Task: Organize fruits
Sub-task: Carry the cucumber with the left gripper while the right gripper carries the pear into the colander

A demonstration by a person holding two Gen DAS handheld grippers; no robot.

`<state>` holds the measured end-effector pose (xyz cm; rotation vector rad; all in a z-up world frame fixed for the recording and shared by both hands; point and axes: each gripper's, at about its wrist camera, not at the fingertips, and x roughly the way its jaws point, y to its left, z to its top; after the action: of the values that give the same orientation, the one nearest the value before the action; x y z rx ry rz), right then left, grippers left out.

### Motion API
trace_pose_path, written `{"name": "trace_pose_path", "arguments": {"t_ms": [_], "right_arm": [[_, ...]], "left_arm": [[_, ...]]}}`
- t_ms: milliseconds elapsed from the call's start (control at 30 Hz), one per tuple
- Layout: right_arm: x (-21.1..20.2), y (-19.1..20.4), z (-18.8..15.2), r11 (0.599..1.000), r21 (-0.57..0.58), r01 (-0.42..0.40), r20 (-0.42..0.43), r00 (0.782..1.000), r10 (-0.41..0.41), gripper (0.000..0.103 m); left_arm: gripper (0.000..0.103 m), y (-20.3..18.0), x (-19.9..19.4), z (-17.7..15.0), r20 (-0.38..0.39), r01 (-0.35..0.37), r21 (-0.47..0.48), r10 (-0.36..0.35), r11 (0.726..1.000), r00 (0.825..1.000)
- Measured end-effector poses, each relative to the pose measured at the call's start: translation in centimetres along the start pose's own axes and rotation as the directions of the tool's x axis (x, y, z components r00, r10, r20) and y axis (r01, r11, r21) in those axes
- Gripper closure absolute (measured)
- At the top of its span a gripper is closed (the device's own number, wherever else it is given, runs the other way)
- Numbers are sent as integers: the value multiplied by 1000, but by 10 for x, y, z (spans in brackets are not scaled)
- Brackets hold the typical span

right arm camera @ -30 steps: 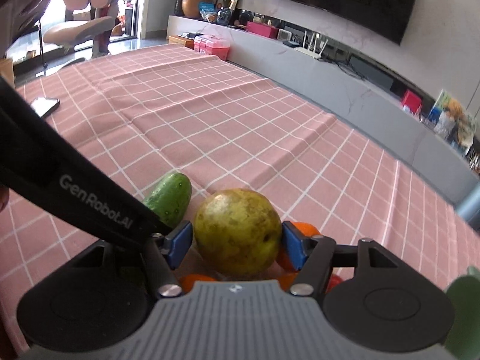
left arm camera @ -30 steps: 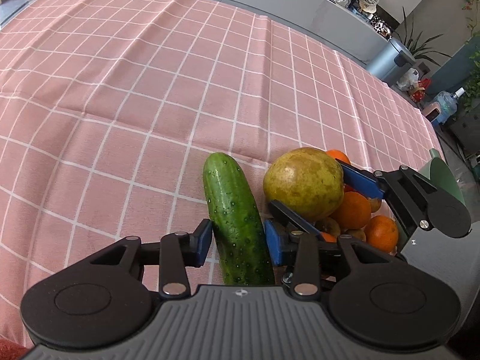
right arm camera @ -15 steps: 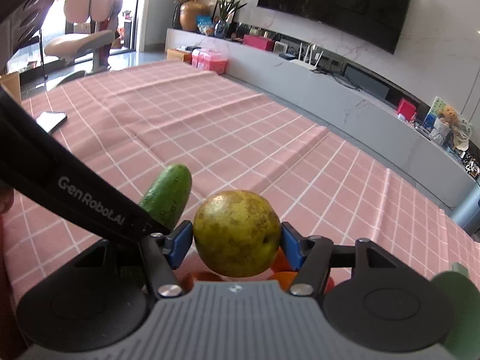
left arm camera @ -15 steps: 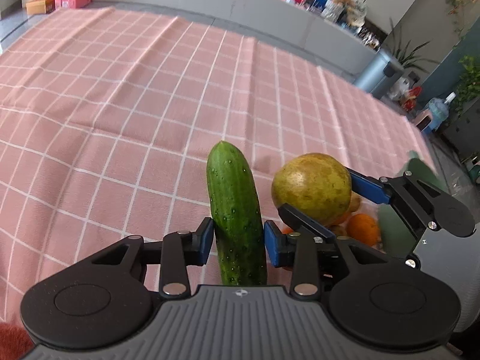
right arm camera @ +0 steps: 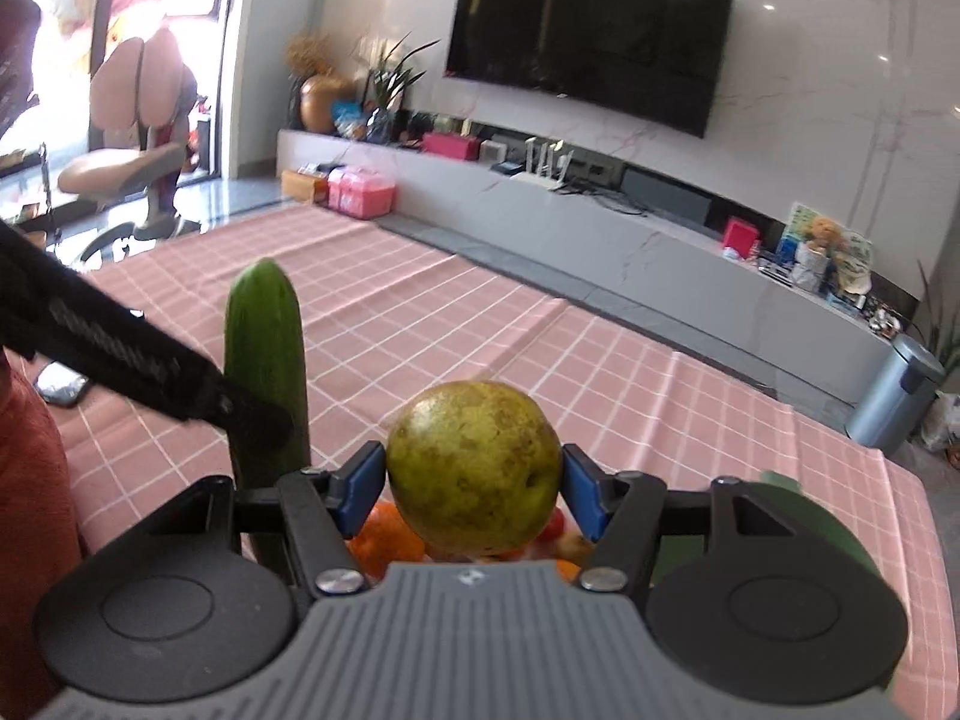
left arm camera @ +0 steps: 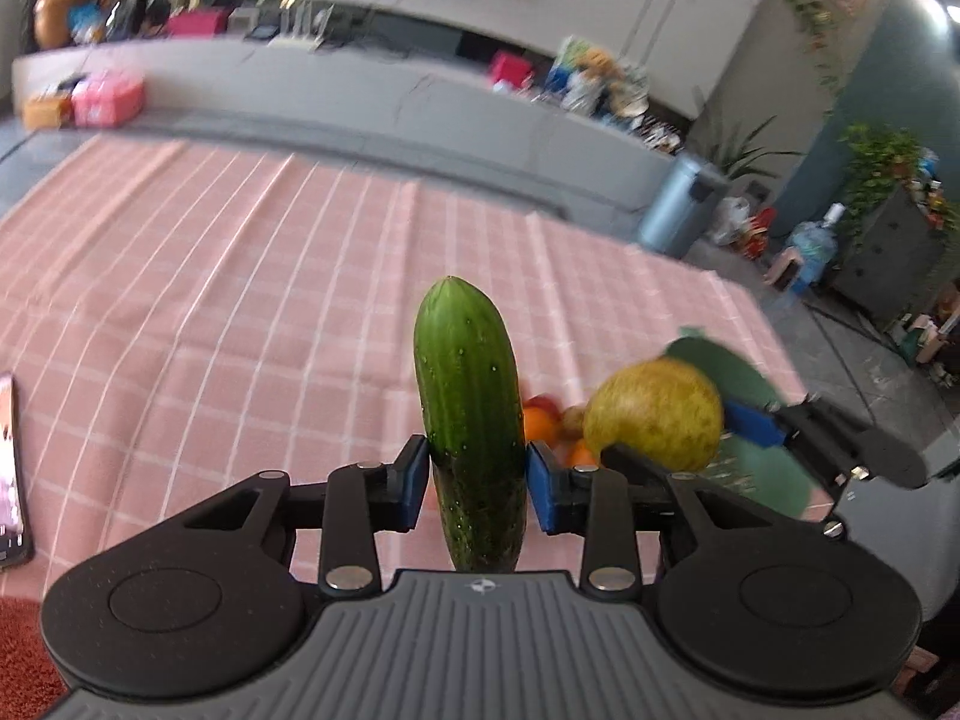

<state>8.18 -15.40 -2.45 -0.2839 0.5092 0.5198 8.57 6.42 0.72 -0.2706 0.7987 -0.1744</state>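
While the cucumber [left arm camera: 468, 414] stands nearly upright above the pink checked tablecloth [left arm camera: 240, 300], my left gripper [left arm camera: 477, 483] clamps its lower half, blue pads pressed to both sides after closing a little more just now. Just to its right, I have the round yellow-green fruit [right arm camera: 474, 468] pinched between the pads of my right gripper [right arm camera: 474, 492], also clear of the cloth. Below and between the two sit oranges [left arm camera: 537, 423] and other small fruit, beside something dark green [left arm camera: 756, 456] that is too blurred to name. A phone [left arm camera: 9, 468] lies at the cloth's left edge
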Motion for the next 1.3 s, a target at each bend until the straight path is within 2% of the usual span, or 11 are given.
{"name": "trace_pose_path", "arguments": {"t_ms": [100, 267, 533, 700, 1000, 1300], "right_arm": [[-19, -13, -3, 999, 28, 18, 3, 1000, -18, 43], [-47, -40, -6, 996, 17, 82, -8, 997, -82, 43], [-62, -93, -17, 981, 12, 195, -72, 978, -194, 43], [-50, -116, -28, 979, 6, 204, -130, 971, -202, 43], [-12, -135, -47, 988, 7, 151, -239, 960, -145, 43], [19, -152, -56, 990, 59, 128, -318, 943, -103, 43]], "left_arm": [[64, -23, -7, 8, 33, 38, 48, -40, 998, 999], [64, -72, 1, 24, 46, 111, 143, -119, 983, 992], [64, -135, 48, 33, -7, 209, 238, -214, 948, 977], [64, -154, 83, 29, -85, 215, 270, -199, 939, 976], [64, -164, 125, 20, -215, 228, 351, -159, 908, 964], [64, -156, 162, 18, -310, 234, 315, -133, 920, 941]]}}
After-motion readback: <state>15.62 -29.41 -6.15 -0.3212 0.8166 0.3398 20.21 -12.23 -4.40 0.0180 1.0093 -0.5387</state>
